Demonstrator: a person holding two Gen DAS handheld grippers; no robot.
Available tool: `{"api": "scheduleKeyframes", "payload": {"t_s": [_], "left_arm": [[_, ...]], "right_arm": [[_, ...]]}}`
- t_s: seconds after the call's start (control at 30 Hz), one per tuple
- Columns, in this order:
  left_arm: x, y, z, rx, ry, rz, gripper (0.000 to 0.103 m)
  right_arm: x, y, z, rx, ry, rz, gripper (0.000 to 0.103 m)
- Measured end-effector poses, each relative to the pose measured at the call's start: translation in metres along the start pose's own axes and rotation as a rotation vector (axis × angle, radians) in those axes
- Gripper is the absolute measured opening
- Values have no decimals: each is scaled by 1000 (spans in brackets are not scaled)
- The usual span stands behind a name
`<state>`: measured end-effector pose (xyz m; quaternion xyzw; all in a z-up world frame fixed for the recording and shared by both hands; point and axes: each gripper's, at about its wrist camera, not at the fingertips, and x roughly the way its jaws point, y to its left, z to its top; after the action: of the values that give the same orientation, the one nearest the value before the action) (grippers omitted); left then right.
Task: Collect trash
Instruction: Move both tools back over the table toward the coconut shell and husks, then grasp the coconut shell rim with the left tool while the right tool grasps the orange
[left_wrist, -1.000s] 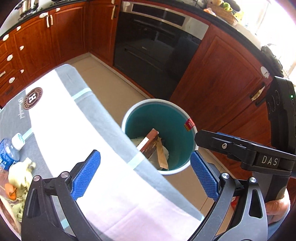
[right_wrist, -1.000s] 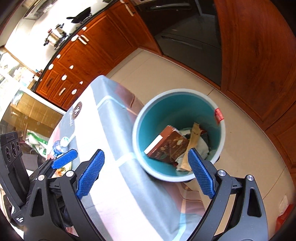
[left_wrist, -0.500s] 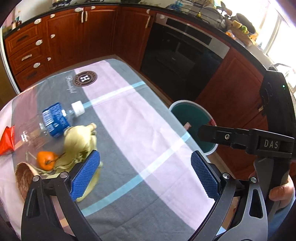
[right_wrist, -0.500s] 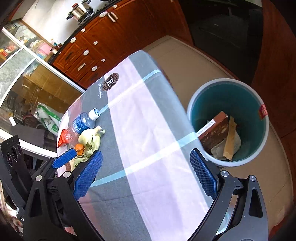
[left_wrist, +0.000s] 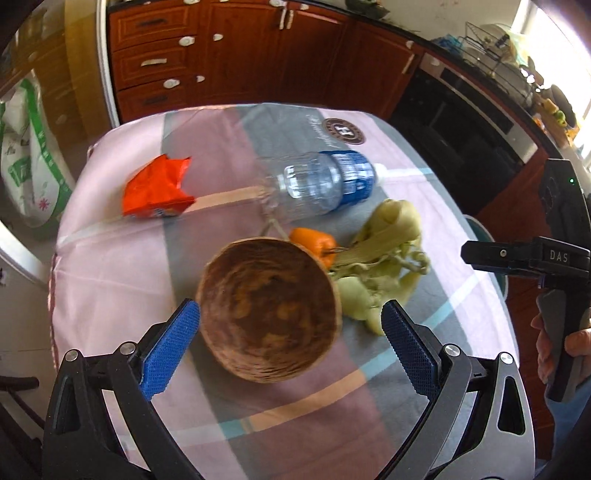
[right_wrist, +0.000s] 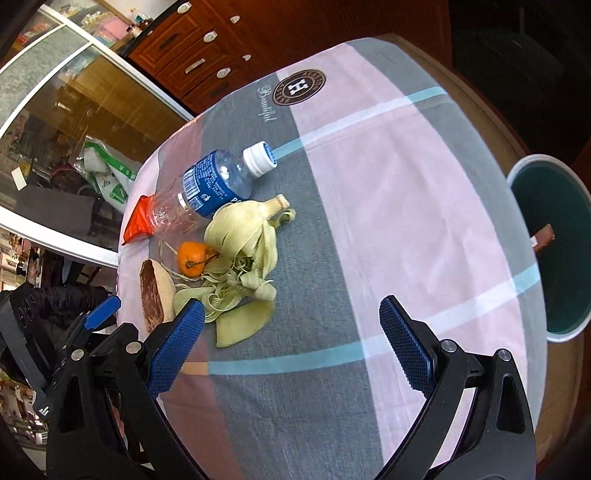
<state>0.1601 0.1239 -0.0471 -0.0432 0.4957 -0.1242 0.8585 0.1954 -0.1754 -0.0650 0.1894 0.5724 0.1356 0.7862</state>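
Trash lies on the tablecloth: a brown coconut shell half (left_wrist: 269, 309), a small orange fruit (left_wrist: 313, 246), pale green corn husks (left_wrist: 384, 254), a clear plastic bottle with blue label (left_wrist: 321, 184) and a red snack wrapper (left_wrist: 157, 191). My left gripper (left_wrist: 290, 345) is open and empty, its blue pads either side of the shell, just above it. My right gripper (right_wrist: 291, 350) is open and empty over the cloth, right of the husks (right_wrist: 242, 258), orange fruit (right_wrist: 192, 257), bottle (right_wrist: 212, 184) and shell (right_wrist: 155, 295). The teal bin (right_wrist: 550, 243) stands off the table's right edge.
The round table wears a pink and grey striped cloth (right_wrist: 388, 177). Red-brown kitchen cabinets (left_wrist: 229, 48) and a dark oven (left_wrist: 461, 122) stand behind. A green and white sack (left_wrist: 26, 155) leans at the left. The right gripper's handle (left_wrist: 554, 266) shows at the right.
Both grippers have swung left, away from the bin and over the trash pile. The left gripper now straddles the coconut shell. Both stay open and empty.
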Motion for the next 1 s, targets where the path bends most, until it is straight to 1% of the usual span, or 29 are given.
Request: {"api": "scheduleKeyframes", "payload": {"t_s": [0.1, 0.2, 0.3, 0.37, 0.47, 0.5, 0.57, 0.63, 0.7, 0.73, 0.77, 0.8, 0.83, 0.9, 0.93, 0.97, 1.0], "left_arm": [[6, 29, -4, -35, 11, 30, 99], [14, 48, -6, -53, 27, 36, 99], [22, 57, -7, -61, 41, 32, 99], [26, 61, -7, -63, 44, 29, 99], [31, 60, -6, -46, 42, 24, 98], [32, 60, -6, -38, 36, 29, 98], [35, 57, -5, -18, 33, 42, 89], [39, 57, -4, -9, 40, 34, 83], [43, 56, -3, -6, 47, 28, 81], [44, 55, -3, -3, 48, 27, 80], [46, 55, -3, -1, 51, 25, 78], [47, 54, -2, 2, 48, 27, 77], [48, 53, -2, 6, 47, 27, 76], [49, 49, -1, 11, 45, 23, 74], [50, 47, -1, 15, 45, 16, 68], [50, 44, -1, 23, 46, 12, 59], [50, 39, -1, 36, 48, 8, 54]], "right_arm": [[19, 14, 7, -8, 20, 17, 92], [35, 25, 15, -28, 25, 14, 92], [48, 36, 19, -64, 20, -16, 92], [56, 40, 22, -77, 28, -63, 92], [63, 40, 23, -64, 16, -69, 92], [64, 40, 23, -62, 11, -65, 91], [64, 40, 24, -65, -1, -71, 91], [65, 39, 25, -65, -3, -71, 85], [68, 39, 26, -58, 9, -65, 63], [70, 39, 26, -55, 18, -64, 61], [69, 39, 25, -62, 8, -69, 60], [70, 41, 25, -67, 10, -63, 55], [72, 42, 24, -68, 21, -55, 55], [72, 44, 23, -74, 12, -53, 51], [72, 45, 23, -77, 0, -55, 50], [73, 45, 23, -79, 1, -58, 46], [72, 44, 22, -81, -8, -63, 41]]}}
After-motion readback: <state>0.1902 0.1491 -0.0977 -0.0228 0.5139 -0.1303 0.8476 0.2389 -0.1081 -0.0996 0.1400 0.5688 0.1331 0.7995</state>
